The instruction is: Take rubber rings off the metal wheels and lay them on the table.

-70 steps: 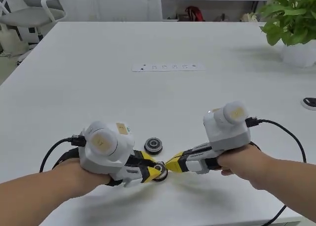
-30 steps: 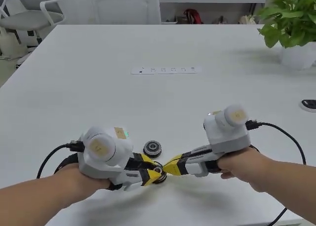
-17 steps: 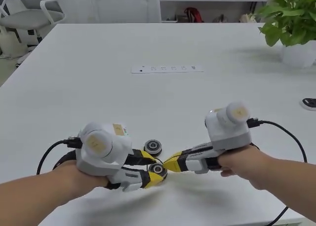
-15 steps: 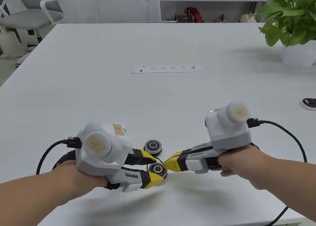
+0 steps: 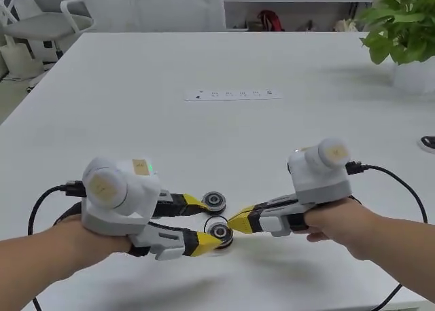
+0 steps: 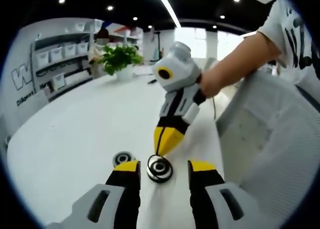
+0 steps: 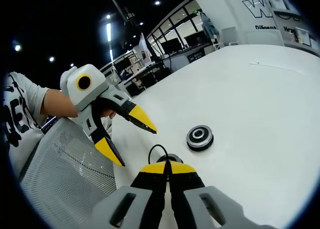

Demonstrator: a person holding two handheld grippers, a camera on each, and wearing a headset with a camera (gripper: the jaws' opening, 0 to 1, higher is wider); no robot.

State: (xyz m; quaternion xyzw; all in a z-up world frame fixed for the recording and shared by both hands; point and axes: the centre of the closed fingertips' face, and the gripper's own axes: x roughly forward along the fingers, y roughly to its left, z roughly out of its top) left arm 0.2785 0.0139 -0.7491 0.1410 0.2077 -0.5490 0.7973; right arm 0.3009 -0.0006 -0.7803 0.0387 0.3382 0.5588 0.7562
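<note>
Two changes against the frames before. The left gripper [image 5: 209,223], clamped on a wheel a second ago, now has its jaws wide apart and sits drawn back from it. The head camera has also shifted a little, so the whole table [image 5: 204,141] sits slightly differently in view. The right gripper [image 5: 233,221] keeps its place, yellow tips pressed together, pointing at the left gripper's tips.

Count, wheels: two.
- Near wheel [image 5: 219,231]: lies flat on the table just ahead of the left gripper's open tips, closer to its lower jaw. In the left gripper view it sits between the two jaw tips, with the right gripper's point just above it.
- Far wheel [image 5: 214,201]: lies flat, just past the left gripper's upper jaw tip, apart from the near wheel. It carries a dark outer band.

Count, rings seen loose: one. In the right gripper view a thin black loop, the rubber ring [image 7: 152,149], stands up from the pinched tips. The right gripper is clamped on it, and the near wheel is partly hidden behind those tips.

Count, grippers: two, one in each hand.

Count, other items: one power strip [image 5: 234,94] well beyond both grippers, and one potted plant [image 5: 401,19] far off past the right gripper.
</note>
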